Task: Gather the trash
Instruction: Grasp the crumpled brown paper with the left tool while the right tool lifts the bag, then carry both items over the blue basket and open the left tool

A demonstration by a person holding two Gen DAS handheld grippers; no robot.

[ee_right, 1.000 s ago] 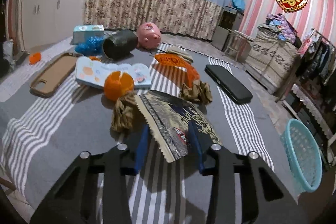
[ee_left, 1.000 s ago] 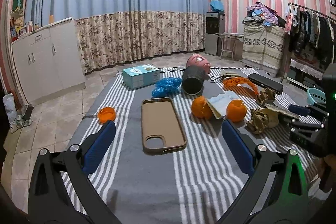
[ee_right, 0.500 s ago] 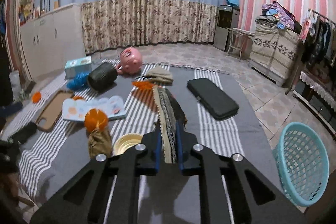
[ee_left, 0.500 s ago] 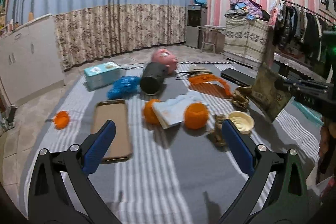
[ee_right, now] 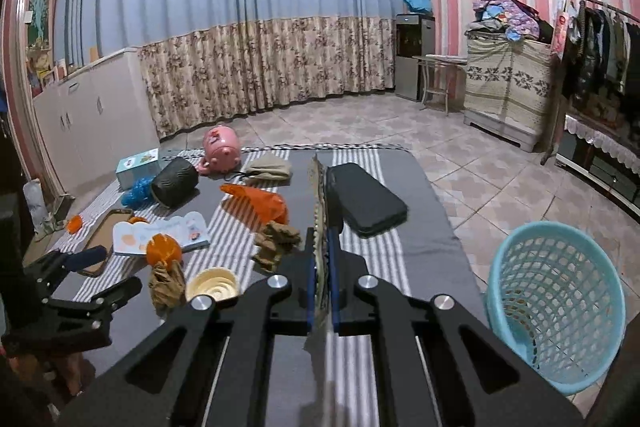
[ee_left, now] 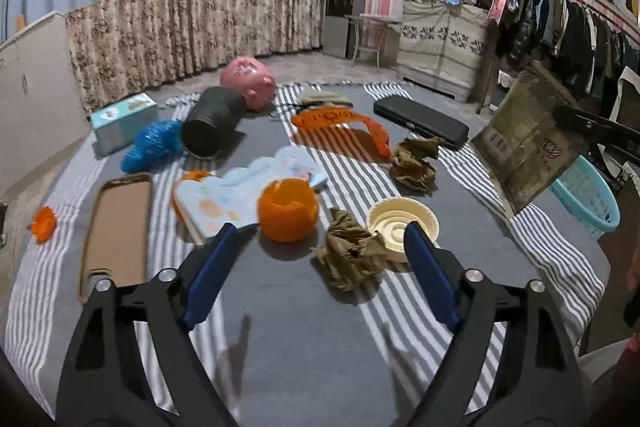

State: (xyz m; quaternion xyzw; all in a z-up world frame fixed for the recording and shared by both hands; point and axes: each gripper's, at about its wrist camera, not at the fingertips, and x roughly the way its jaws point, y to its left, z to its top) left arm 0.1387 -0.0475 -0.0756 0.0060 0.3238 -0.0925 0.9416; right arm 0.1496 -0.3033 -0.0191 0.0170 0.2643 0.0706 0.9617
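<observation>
My right gripper (ee_right: 321,247) is shut on a flat foil snack wrapper (ee_right: 319,195), held edge-on above the striped table; the wrapper also shows in the left wrist view (ee_left: 528,139). A turquoise mesh basket (ee_right: 556,299) stands on the floor to its right. My left gripper (ee_left: 320,247) is open and empty, low over the table, with a crumpled brown paper ball (ee_left: 352,255) between its fingertips' line. A second brown paper ball (ee_left: 414,163), a cream lid (ee_left: 402,227) and an orange peel cup (ee_left: 288,209) lie near.
On the striped cloth (ee_left: 280,347) lie a phone case (ee_left: 116,227), a booklet (ee_left: 240,191), a black cylinder (ee_left: 212,127), a pink piggy bank (ee_left: 248,83), an orange bag (ee_left: 340,123), a black case (ee_left: 420,121), a blue bag (ee_left: 152,143) and a box (ee_left: 122,117).
My right gripper lifted the wrapper off the table and carried it right, toward the basket. My left gripper moved right and forward, toward the brown paper ball and lid.
</observation>
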